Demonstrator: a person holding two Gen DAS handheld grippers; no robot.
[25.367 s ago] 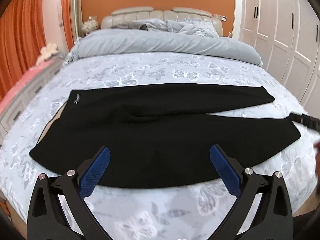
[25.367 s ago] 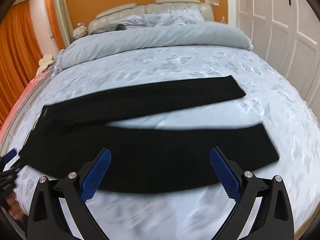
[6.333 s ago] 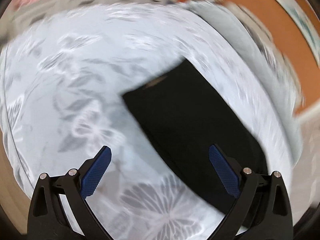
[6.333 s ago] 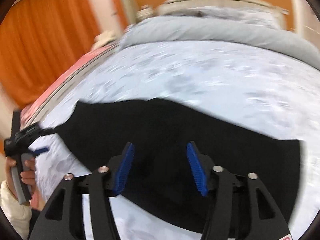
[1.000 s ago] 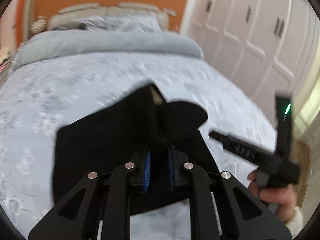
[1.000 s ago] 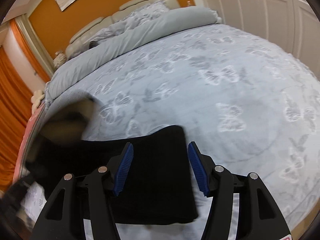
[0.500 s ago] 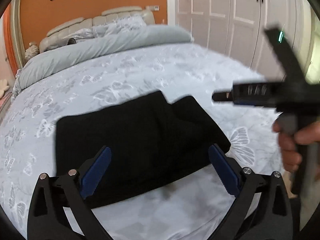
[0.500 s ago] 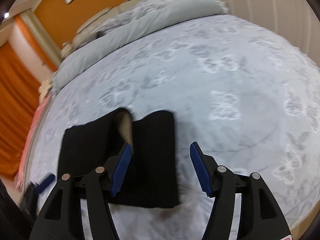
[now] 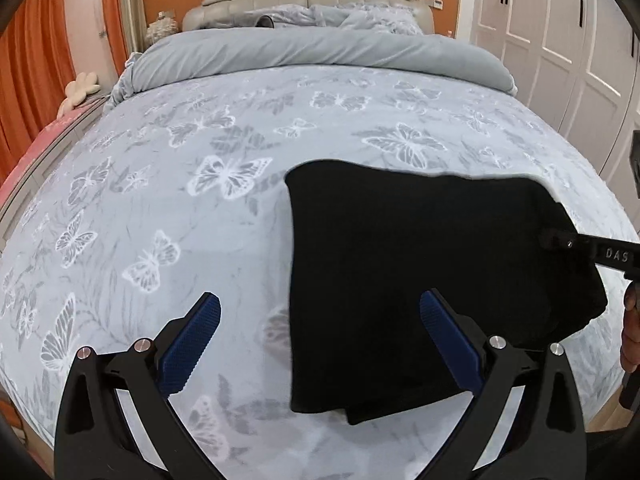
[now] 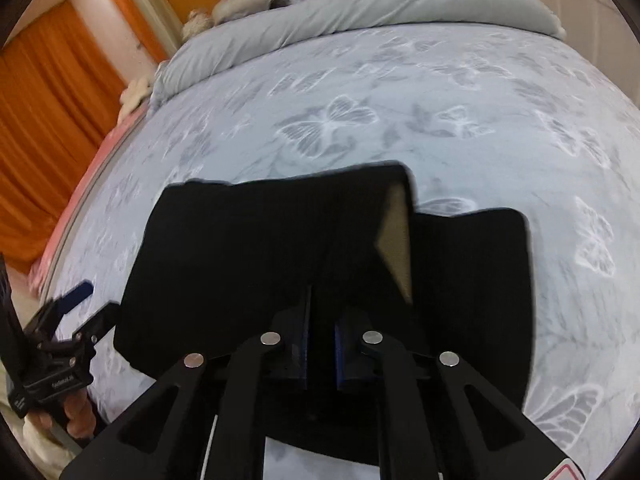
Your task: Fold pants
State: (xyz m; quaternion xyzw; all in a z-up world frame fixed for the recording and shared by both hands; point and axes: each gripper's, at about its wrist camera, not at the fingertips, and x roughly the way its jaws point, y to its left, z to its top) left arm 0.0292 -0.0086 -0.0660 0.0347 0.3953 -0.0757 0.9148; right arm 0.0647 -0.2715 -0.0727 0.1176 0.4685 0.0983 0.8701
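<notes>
The black pants (image 9: 408, 264) lie folded into a short stack near the front edge of the bed. My left gripper (image 9: 320, 344) is open and empty, hovering just left of and in front of the stack. My right gripper (image 10: 322, 344) is shut on the near edge of the pants (image 10: 256, 248), with a top flap lifted so its tan inner side shows. The right gripper's body also shows in the left wrist view (image 9: 576, 248) at the stack's right side.
The bed (image 9: 200, 184) has a grey butterfly-print cover and a rolled grey duvet (image 9: 320, 52) by the headboard. White wardrobe doors (image 9: 560, 40) stand to the right. Orange curtains (image 10: 48, 128) hang to the left.
My left gripper has let go of the pants, opened and drawn back to the left. My right gripper has closed on the near edge of the folded stack.
</notes>
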